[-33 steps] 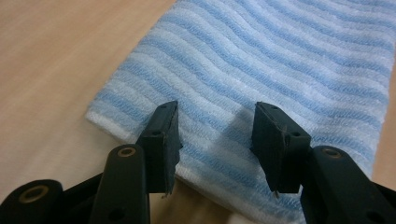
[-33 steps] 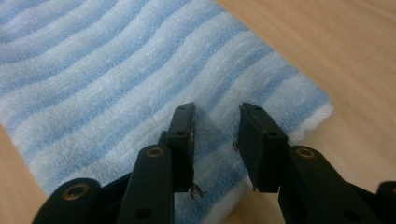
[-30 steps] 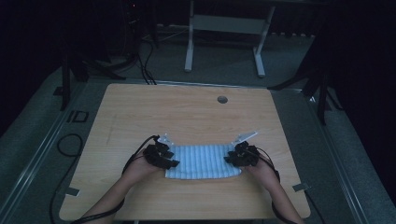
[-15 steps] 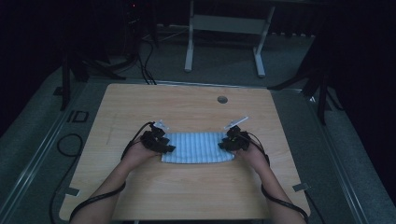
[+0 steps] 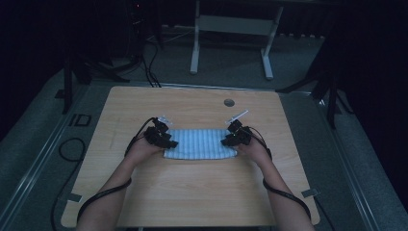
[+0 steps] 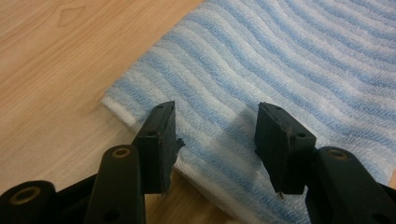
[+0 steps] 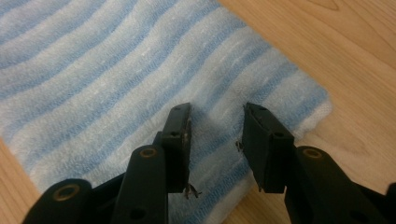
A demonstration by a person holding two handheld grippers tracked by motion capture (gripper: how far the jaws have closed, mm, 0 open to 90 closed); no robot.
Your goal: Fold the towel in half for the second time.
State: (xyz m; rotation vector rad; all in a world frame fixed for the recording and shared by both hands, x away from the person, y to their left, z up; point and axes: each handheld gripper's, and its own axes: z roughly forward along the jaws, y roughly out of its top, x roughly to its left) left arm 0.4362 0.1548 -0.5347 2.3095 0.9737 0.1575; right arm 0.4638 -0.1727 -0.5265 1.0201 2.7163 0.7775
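Observation:
A folded towel (image 5: 199,143) with blue and white stripes lies flat near the middle of the wooden table (image 5: 192,197). My left gripper (image 5: 167,142) rests at the towel's left end. In the left gripper view its jaws (image 6: 215,116) stand apart over the towel (image 6: 289,60) near a corner, pinching nothing. My right gripper (image 5: 227,140) is at the towel's right end. Its jaws (image 7: 217,114) have just been opening and hover over the towel (image 7: 93,70) close to its edge, with only the flat cloth below them. A hand holds each gripper.
A round cable hole (image 5: 229,102) sits in the table's far side. Behind the table stands a white metal frame (image 5: 195,48) on the floor. Black cables (image 5: 67,149) loop on the floor at the left. Bare wood lies in front of the towel.
Both hands and the towel have slid away from the person, toward the middle of the table. The grippers stay at the towel's two ends.

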